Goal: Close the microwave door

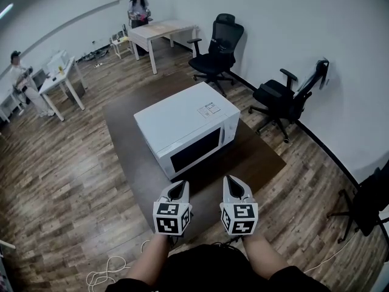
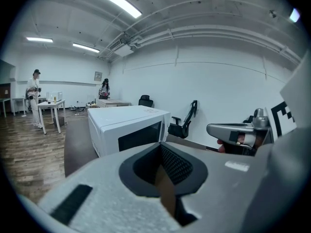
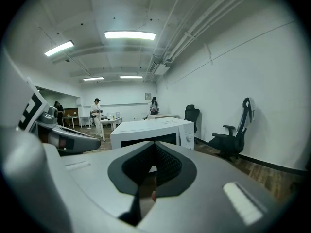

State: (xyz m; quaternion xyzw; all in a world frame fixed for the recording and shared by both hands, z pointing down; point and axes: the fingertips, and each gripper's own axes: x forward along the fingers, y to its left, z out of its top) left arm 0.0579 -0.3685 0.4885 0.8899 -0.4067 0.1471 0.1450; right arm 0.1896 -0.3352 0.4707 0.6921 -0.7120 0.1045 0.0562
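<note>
Microwave (image 1: 185, 129), door shut, sits on brown surface (image 1: 121, 145), office chair (image 1: 216, 50) beyond it.

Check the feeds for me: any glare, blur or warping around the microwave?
Head view: evenly lit and sharp, microwave crisp, floorboards bow toward the edges. Left gripper view: strong fisheye, dark corners, ceiling light strip blown out. Right gripper view: same fisheye, light panel glaring.

The strip of bare dark brown worktop (image 1: 209, 172) between the left gripper (image 1: 179, 187), the right gripper (image 1: 234, 182) and the white box-shaped microwave (image 1: 182, 117) is unobstructed. Black wheeled office chairs (image 1: 276, 99) stand beyond its right edge.
</note>
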